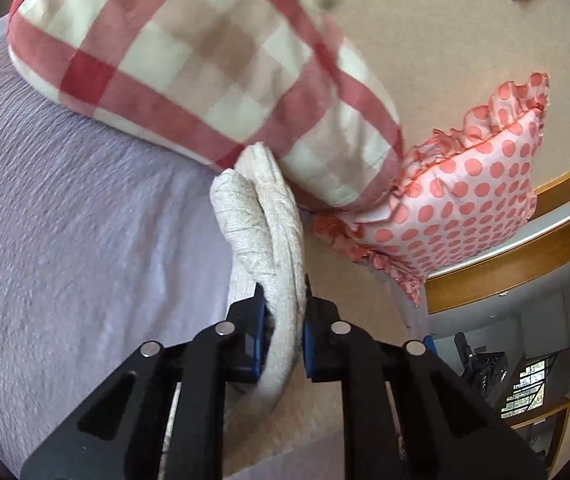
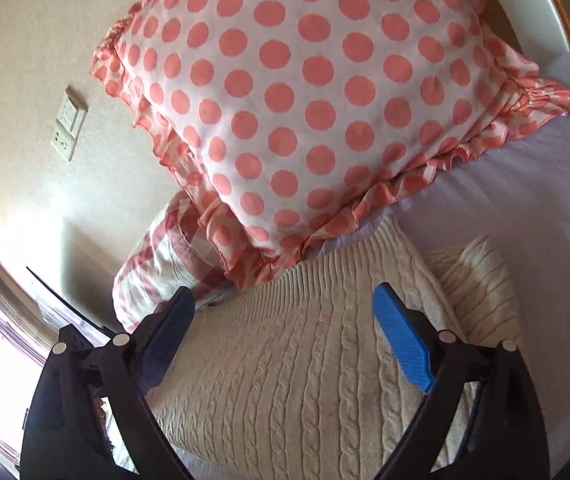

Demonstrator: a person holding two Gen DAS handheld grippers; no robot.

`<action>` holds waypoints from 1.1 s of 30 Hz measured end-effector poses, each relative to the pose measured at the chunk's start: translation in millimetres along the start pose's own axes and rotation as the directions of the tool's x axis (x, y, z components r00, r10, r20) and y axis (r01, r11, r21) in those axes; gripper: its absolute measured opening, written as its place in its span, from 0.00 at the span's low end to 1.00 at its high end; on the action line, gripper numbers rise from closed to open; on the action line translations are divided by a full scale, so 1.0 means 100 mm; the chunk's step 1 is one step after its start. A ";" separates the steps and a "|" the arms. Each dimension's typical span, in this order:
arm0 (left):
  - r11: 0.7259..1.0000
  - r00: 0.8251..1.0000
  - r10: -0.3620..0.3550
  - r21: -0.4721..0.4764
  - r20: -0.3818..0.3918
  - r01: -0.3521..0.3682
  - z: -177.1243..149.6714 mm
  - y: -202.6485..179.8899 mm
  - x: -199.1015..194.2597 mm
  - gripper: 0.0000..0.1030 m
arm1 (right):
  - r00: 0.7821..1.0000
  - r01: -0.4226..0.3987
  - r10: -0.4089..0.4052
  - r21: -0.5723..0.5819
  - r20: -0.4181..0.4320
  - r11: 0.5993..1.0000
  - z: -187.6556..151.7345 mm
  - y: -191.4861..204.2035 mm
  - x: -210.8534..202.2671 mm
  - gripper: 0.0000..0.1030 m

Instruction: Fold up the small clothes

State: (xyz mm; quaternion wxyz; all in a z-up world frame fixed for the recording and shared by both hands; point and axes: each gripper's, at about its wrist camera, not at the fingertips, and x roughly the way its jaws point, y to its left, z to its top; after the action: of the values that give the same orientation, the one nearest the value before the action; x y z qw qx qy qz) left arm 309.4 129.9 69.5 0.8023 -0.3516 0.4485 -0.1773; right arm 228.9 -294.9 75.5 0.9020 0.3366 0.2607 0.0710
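Surroundings: two pillows sit at the far end of the lilac textured bed cover (image 1: 85, 208), against the beige wall (image 1: 425, 40).
Checked pillow: the red, cream and tan checked pillow (image 1: 189, 68) lies far left in your left wrist view; its lower edge touches the top of the raised knit.
Dotted pillow: the white pillow with coral dots and a ruffled edge (image 2: 305, 104) fills the far part of your right wrist view, and its near ruffle overlaps the sweater's far ribbed hem.
In the way: both pillows crowd the far edge of the garment; the two pillows also touch each other.
Wall fitting: one white switch and socket plate (image 2: 68, 122) is on the wall, left of the dotted pillow.
Other furniture: a wooden ledge with a white edge (image 1: 525, 248) runs at the right in your left view.
Garment: one cream cable-knit sweater (image 2: 305, 360) lies spread on the bed near you, one sleeve (image 2: 481, 280) folded over at the right.
Your left tongs (image 1: 283, 332): closed tight on a bunched fold of the sweater, which stands up between the blue pads.
Your right tongs (image 2: 285, 340): spread wide, gripping nothing, poised over the flat knit with one blue finger on each side.
Count: one sweater, two pillows, two tongs.
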 end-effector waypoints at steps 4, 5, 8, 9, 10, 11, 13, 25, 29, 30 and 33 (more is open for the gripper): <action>0.993 0.996 -0.089 0.080 -0.023 0.091 -0.17 -1.08 0.31 0.13 | 0.995 0.029 -0.031 0.019 0.092 0.999 0.16 -0.10 -0.29 0.90; 0.988 0.991 -0.124 0.089 -0.047 0.127 -0.26 -1.33 0.50 0.13 | 0.993 0.041 -0.044 0.027 0.107 0.999 0.19 -0.15 -0.34 0.90; 0.969 0.963 -0.228 0.062 -0.143 0.239 -0.60 -1.90 1.25 0.14 | 0.991 0.065 -0.071 0.057 0.117 0.996 0.29 -0.34 -0.41 0.90; 0.964 0.949 -0.247 0.051 -0.194 0.261 -0.71 -2.03 1.54 0.15 | 0.990 0.081 -0.088 0.063 0.111 0.995 0.31 -0.42 -0.42 0.90; 0.962 0.935 -0.248 0.045 -0.252 0.268 -0.81 -2.14 1.82 0.17 | 0.988 0.108 -0.115 0.069 0.107 0.992 0.33 -0.50 -0.43 0.90; 0.965 0.923 -0.239 0.035 -0.301 0.261 -0.89 -2.20 2.05 0.17 | 0.985 0.135 -0.143 0.083 0.098 0.987 0.36 -0.60 -0.45 0.90; 0.955 0.899 -0.275 0.010 -0.341 0.296 -0.99 -2.24 2.22 0.16 | 0.990 0.118 -0.128 0.135 0.066 0.984 0.41 -0.79 -0.48 0.90; 0.830 0.993 -0.024 0.552 -0.115 0.084 -1.44 -1.71 1.02 0.44 | 0.958 0.184 -0.191 -0.051 -0.213 0.982 0.20 -0.54 -0.01 0.58; 0.797 0.994 -0.020 0.599 -0.104 0.079 -1.64 -1.50 0.98 0.49 | 0.963 0.209 -0.229 -0.142 -0.142 0.968 0.18 -0.37 -0.11 0.53; 0.777 0.996 -0.018 0.625 -0.090 0.070 -1.68 -1.50 0.99 0.50 | 0.962 0.204 -0.226 -0.150 -0.151 0.967 0.18 -0.36 -0.10 0.53; 0.718 0.998 0.007 0.695 -0.059 0.036 -1.81 -1.54 1.05 0.58 | 0.920 0.245 -0.280 -0.157 -0.275 0.957 0.08 -0.45 0.15 0.47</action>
State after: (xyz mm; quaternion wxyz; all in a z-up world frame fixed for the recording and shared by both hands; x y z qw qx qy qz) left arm 217.5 -112.8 55.1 0.8611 -0.0229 0.3689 -0.3492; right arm 244.1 -329.2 45.0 0.8731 0.2294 0.4300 0.0141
